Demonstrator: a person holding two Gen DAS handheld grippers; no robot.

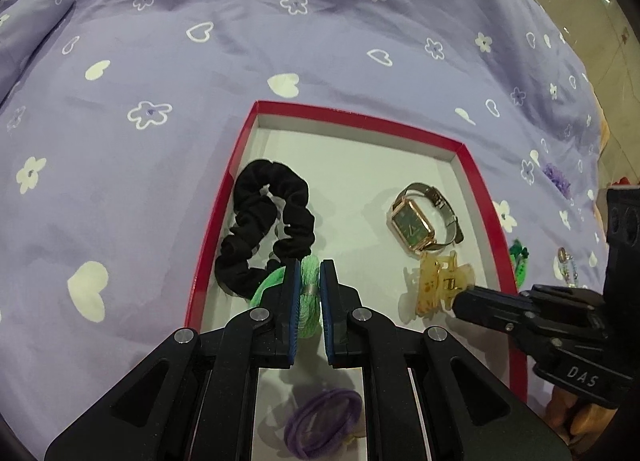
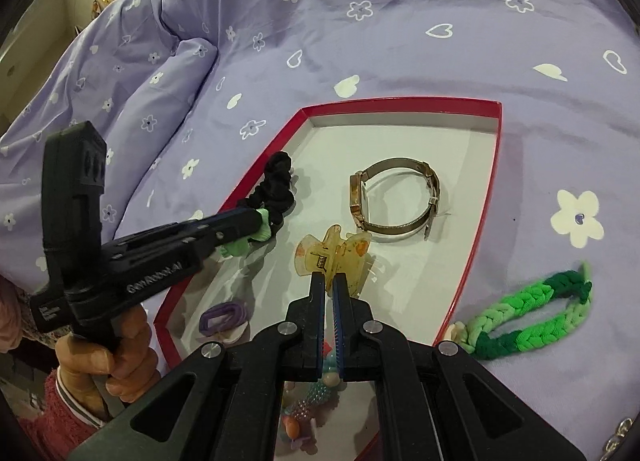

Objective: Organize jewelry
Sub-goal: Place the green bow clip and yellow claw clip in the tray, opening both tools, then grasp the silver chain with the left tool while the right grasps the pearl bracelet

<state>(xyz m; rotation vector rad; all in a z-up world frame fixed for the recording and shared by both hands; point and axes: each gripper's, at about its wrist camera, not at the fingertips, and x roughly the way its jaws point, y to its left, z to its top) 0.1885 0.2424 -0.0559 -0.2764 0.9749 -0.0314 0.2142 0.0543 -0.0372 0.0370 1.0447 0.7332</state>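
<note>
Pinching a pale green scrunchie [image 1: 310, 281], the left gripper [image 1: 310, 273] hangs over the red-rimmed tray [image 1: 476, 181], jaws narrow, just beside the black scrunchie [image 1: 264, 225] near the tray's left wall. The right gripper [image 2: 329, 285] has its jaws nearly together on the amber claw clip [image 2: 334, 253], near the tray's middle. A rose-gold watch [image 2: 394, 199] lies beyond the clip. Purple hair ties [image 1: 324, 425] rest at the tray's near end. A green braided band [image 2: 532, 325] lies outside on the lilac bedsheet [image 1: 320, 21].
</note>
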